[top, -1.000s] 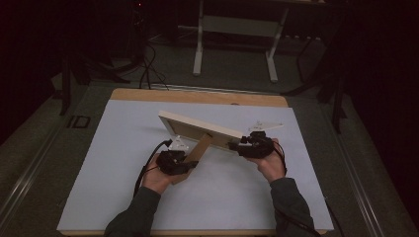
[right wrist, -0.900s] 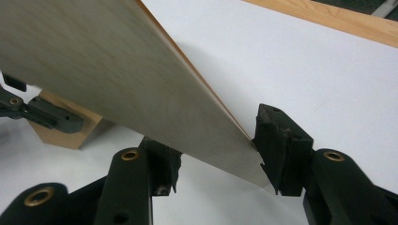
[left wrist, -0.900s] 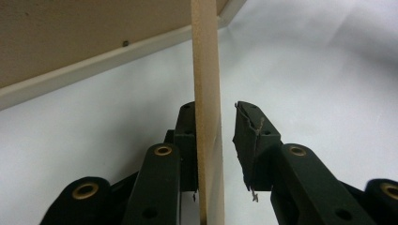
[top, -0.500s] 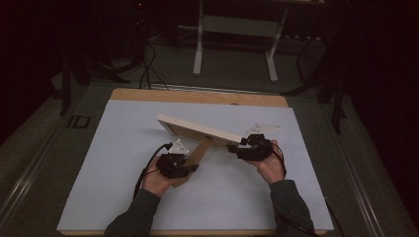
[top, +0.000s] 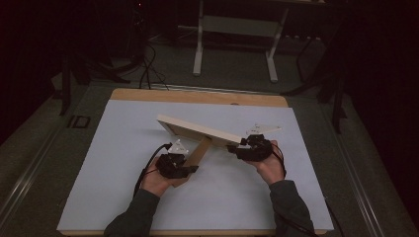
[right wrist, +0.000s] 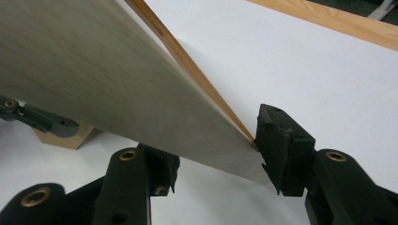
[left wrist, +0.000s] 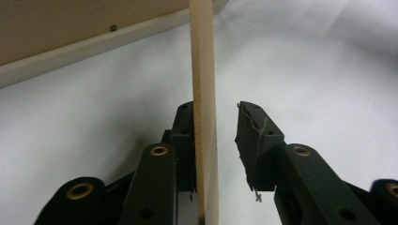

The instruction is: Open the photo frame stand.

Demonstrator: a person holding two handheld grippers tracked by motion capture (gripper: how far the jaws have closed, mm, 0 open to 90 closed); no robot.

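Observation:
A pale wooden picture frame [top: 197,129] is held tilted above the white sheet, with its back panel [right wrist: 117,84] facing my right gripper's camera. Its flat wooden strut [top: 198,152] slants down from the back toward my left gripper [top: 190,169]. In the left gripper view the strut [left wrist: 204,93] stands edge-on between the jaws of my left gripper [left wrist: 216,110]. These jaws have just been opening: one pad lies against the strut, the other stands apart from it. My right gripper [top: 237,146] is shut on the frame's right corner, as the right gripper view shows [right wrist: 218,143].
The white sheet [top: 123,187] covers a wooden table whose far edge [top: 197,96] shows bare. A metal stand [top: 237,29] and cables lie on the dark floor beyond. The strut's foot [right wrist: 65,136] rests near the sheet.

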